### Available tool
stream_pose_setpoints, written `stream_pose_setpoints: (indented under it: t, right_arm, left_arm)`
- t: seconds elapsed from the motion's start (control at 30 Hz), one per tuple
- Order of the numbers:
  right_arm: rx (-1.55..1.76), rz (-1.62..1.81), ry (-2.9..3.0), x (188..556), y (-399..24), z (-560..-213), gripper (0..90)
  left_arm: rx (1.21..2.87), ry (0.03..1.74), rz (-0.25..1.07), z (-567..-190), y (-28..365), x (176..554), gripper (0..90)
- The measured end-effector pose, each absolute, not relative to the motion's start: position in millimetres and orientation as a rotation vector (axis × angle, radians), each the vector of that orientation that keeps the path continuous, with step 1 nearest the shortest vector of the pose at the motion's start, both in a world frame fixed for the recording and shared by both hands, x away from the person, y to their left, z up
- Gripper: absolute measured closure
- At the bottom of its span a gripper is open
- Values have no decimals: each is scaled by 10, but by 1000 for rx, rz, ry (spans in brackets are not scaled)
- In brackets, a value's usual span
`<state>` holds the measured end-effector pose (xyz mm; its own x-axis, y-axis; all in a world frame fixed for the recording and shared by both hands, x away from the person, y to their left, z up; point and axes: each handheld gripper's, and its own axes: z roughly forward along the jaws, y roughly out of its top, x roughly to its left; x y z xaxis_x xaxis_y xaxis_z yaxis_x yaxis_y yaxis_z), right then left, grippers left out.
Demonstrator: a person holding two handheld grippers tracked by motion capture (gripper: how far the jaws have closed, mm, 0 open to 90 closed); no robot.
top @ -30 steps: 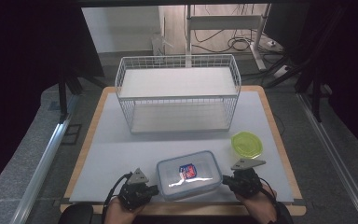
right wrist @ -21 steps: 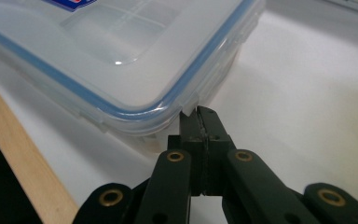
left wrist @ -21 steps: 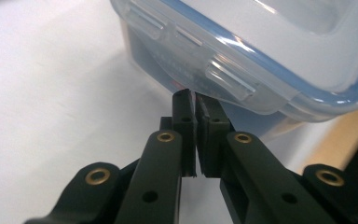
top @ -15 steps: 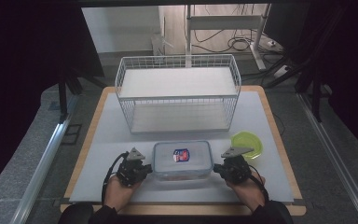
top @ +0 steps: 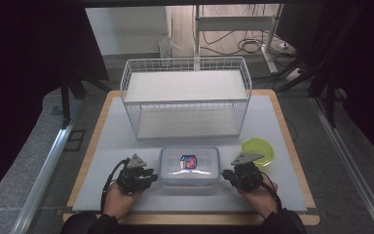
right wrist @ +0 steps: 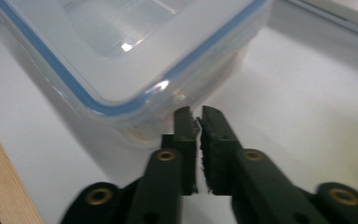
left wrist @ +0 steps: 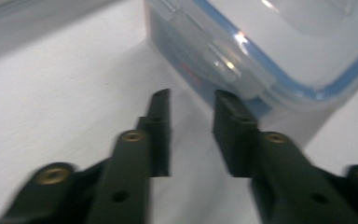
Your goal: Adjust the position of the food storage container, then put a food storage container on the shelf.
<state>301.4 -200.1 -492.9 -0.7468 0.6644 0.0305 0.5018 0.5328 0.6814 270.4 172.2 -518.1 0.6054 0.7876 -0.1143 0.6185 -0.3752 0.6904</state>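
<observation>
Since a second ago the box (top: 189,165) has slid up the worktop (top: 117,146) toward the basket (top: 185,97) and now lies crosswise between both tongs, left (top: 143,176) just parting, empty, right (top: 231,175) barely ajar, gripping nothing.

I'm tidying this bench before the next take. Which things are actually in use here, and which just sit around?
In use:
clear lidded food container, set down
left gripper beside it, jaws just opened, nothing between them
right gripper beside it, jaws nearly shut, empty

Sitting around:
white wire basket
green lid
</observation>
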Motion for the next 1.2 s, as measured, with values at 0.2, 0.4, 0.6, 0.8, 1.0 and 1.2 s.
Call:
stream_pose_setpoints:
  t: [0.2, 0.4, 0.6, 0.8, 1.0, 1.2]
  right_arm:
    - [966, 1046, 2515, 2991, -2140, -4920, 535]
    - [948, 1084, 2497, 2997, -2173, -4884, 353]
    - [962, 1113, 2486, 3013, -2179, -4877, 217]
    - [952, 1153, 2468, 3019, -2176, -4841, 137]
    - [983, 1207, 2465, 3045, -2172, -4797, 120]
    - [1006, 1222, 2469, 3090, -2110, -4760, 91]
  left_arm:
    - [2104, 1077, 357, -5204, 1833, 2635, 231]
    - [2094, 1054, 357, -5204, 1818, 2649, 97]
    - [2069, 1001, 354, -5211, 1850, 2670, 58]
    - [2060, 965, 347, -5160, 1843, 2681, 42]
    - [2023, 963, 296, -5048, 1851, 2720, 50]
    - [2011, 943, 247, -4965, 1834, 2790, 41]
